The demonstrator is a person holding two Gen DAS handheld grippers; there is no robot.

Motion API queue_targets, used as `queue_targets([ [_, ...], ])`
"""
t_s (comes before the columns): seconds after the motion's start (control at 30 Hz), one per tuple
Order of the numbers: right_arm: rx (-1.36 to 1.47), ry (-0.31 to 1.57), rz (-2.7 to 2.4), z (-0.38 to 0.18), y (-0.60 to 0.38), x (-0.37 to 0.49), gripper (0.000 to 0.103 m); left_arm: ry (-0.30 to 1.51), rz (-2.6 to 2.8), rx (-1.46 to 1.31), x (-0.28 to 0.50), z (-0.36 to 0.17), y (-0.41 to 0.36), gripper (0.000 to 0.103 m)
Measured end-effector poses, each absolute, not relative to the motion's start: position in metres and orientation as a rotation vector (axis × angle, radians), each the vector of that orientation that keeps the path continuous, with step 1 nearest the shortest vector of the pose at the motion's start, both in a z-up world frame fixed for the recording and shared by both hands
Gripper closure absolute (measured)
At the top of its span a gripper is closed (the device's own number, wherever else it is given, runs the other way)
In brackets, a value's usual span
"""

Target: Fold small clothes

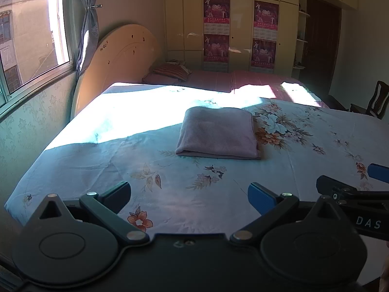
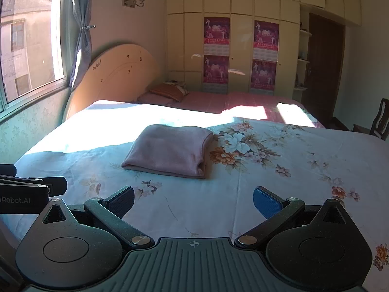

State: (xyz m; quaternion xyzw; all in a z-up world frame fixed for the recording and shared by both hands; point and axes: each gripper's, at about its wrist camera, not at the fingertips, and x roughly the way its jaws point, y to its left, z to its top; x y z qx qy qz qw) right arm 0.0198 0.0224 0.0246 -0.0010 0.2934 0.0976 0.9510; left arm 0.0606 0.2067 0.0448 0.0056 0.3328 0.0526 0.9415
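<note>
folded cloth (image 1: 217, 132) on bedsheet (image 1: 97, 165) centre | pillow (image 1: 171, 71) behind | headboard (image 1: 116, 58) far left | chair (image 1: 374, 102) right

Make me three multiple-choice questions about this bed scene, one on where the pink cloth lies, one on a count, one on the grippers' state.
1. Where does the pink cloth lie?
A. on the floral sheet
B. on the chair
C. on the pillow

2. How many posters hang on the wardrobe?
A. two
B. four
C. six

3. How do both grippers stand?
A. shut on the cloth
B. open, holding nothing
C. one open, one shut

Answers:
1 A, the cloth rests folded on the floral sheet, beside the large flower print.
2 B, the posters form two columns of two on the wardrobe.
3 B, the left gripper and right gripper show wide gaps between their fingers, short of the cloth.
</note>
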Motion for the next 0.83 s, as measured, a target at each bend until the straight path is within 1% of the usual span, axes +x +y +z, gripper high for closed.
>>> queue_targets([
  [0.57,-0.006,0.614,0.210,0.019,0.026,0.031,0.000,0.691,0.095,0.011,0.072,0.038,0.210,0.001],
  [0.7,-0.004,0.621,0.212,0.016,0.025,0.036,0.000,0.680,0.088,0.036,0.077,0.035,0.208,0.007],
  [0.77,-0.005,0.626,0.211,0.014,0.025,0.039,0.000,0.693,0.091,0.034,0.083,0.031,0.209,0.007],
  [0.83,-0.009,0.632,0.206,0.011,0.024,0.042,0.000,0.699,0.087,0.018,0.091,0.027,0.213,0.001],
])
